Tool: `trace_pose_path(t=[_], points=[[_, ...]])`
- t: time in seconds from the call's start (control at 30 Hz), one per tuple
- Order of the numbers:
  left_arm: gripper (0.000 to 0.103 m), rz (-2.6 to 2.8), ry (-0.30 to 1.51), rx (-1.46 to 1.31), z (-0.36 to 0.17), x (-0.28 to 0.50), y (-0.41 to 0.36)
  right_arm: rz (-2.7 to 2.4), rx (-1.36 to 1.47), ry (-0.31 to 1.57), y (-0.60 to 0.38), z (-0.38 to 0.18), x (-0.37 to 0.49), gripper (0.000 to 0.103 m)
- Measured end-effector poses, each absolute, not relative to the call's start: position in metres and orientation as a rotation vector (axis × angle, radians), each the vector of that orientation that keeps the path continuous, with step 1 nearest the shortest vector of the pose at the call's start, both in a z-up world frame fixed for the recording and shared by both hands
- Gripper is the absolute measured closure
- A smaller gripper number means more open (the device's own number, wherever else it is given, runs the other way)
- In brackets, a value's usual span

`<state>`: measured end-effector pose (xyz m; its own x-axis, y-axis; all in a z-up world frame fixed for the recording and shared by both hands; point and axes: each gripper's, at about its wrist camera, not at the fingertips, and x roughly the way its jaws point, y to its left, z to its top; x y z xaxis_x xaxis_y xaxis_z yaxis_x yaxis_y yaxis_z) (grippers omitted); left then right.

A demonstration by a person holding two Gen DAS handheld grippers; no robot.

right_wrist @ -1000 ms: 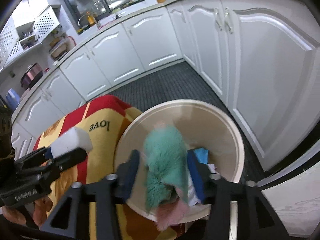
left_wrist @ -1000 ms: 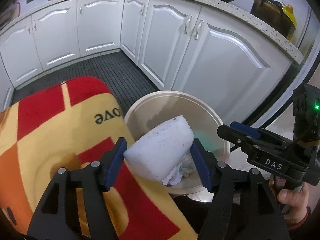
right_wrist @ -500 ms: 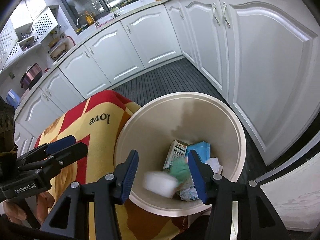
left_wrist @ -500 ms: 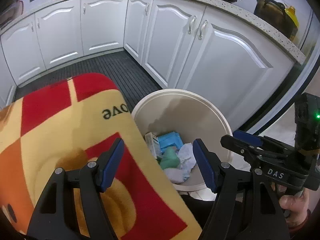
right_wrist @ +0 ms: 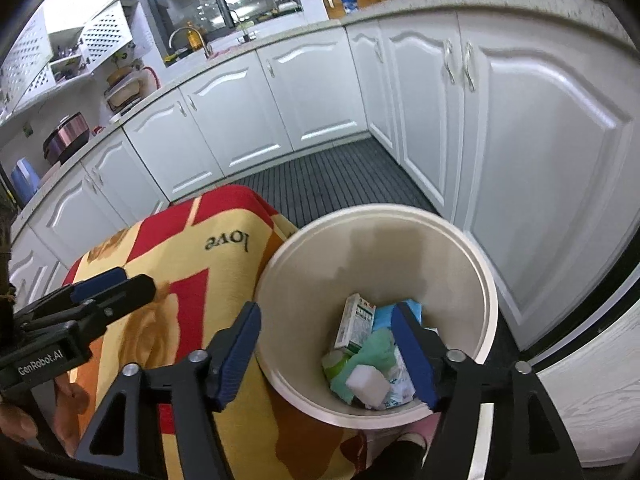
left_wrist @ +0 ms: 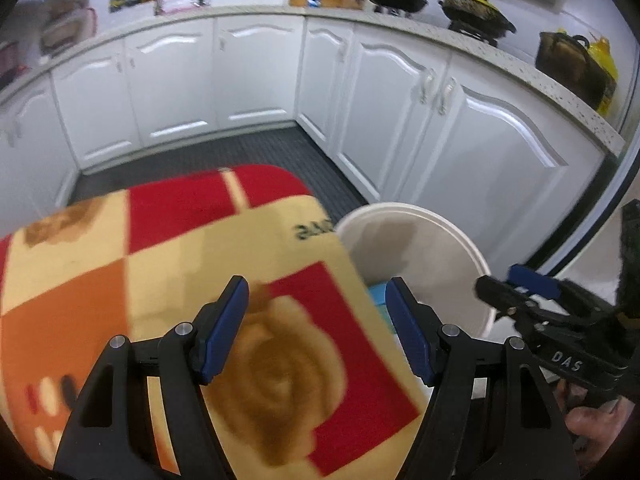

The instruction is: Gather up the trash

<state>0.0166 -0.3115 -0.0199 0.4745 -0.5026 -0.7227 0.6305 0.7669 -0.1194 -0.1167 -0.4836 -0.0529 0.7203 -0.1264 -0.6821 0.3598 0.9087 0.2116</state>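
Your widest landmark is the red, orange and yellow patterned blanket that covers the desk, with the round cream plastic bin standing just beside its right edge, near the white cabinet doors. All the trash you can see lies in the bottom of that bin: a small white and green carton leaning upright, a blue packet behind it, a crumpled green cloth, and nearest you a white foam block lying on top.

Your right gripper hangs over the bin's near rim, fingers spread and holding nothing. Your left gripper is over the blanket, just left of the bin, fingers likewise apart and empty.

No further trash shows on the blanket in either view, so the next piece probably lies out of frame. Your left gripper, already over the desk, would likely be the nearer one for anything there.
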Motion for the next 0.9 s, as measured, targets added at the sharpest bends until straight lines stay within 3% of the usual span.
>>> trace_pose_path(t=[0.43,0.9], points=[[0.033,-0.549,0.653,0.114,0.014,-0.019,-0.232,-0.322,0.234,0.604,-0.423,-0.014,-0.137,0.032],[0.033,-0.510,0.550,0.088,0.033,-0.046,-0.203,-0.329,0.172,0.488,-0.382,0.019,-0.159,0.021]])
